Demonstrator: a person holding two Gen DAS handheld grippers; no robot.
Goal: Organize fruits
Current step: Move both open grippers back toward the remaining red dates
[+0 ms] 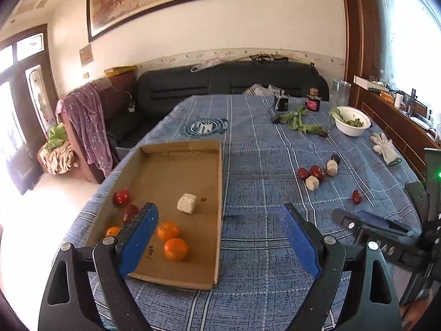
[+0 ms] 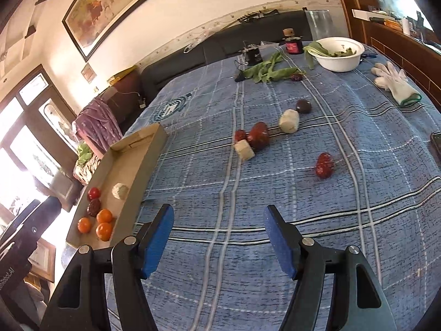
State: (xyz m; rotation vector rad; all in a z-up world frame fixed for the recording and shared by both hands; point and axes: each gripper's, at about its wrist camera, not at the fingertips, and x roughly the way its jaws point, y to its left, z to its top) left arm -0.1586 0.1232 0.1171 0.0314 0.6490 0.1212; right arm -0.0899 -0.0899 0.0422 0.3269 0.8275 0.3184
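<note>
Blue-padded and spread wide with nothing held, both the left gripper [image 1: 219, 218] and right gripper [image 2: 219, 218] risk nudging the lone red fruit [image 2: 324, 165] into rolling away.

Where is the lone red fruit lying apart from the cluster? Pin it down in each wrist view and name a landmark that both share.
Left wrist: the lone red fruit lies right of centre on the blue cloth, below and right of the cluster.
Right wrist: it lies right of centre, below and right of the same cluster.
Shared landmark: the cardboard tray, at left in both views.
</note>
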